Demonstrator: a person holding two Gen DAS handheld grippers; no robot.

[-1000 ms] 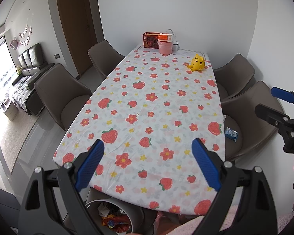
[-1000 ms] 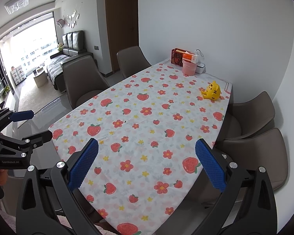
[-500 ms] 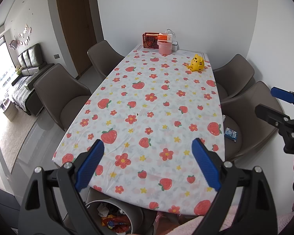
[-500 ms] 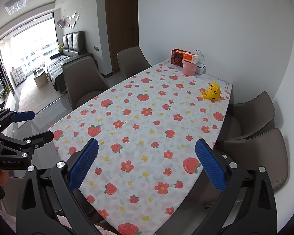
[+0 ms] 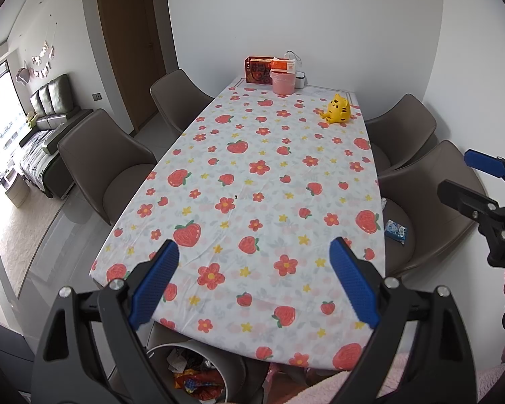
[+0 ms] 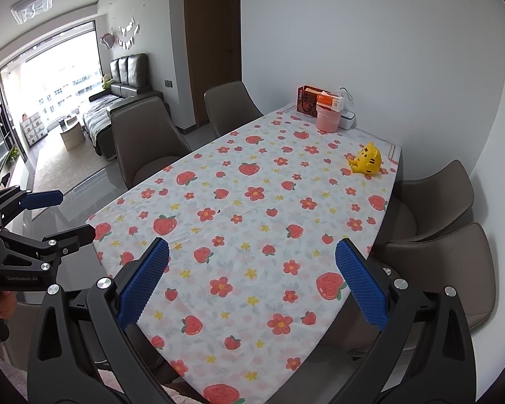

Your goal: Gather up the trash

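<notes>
Round white trash bin (image 5: 198, 375) with colourful wrappers: partly hidden under surface's near edge, behind left tongs. Small blue packet (image 5: 396, 231) on brown chair seat: print illegible.

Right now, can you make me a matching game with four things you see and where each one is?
Things:
1. yellow tiger toy
2. blue wrapper
3. pink cup
4. trash bin

Places:
A. on the seat of a chair on the table's right side
B. on the floor under the near end of the table
C. at the far end of the table, in front of a red box
D. on the tablecloth near the far right corner

Pairs: 1-D, 2-A, 3-C, 4-B
</notes>
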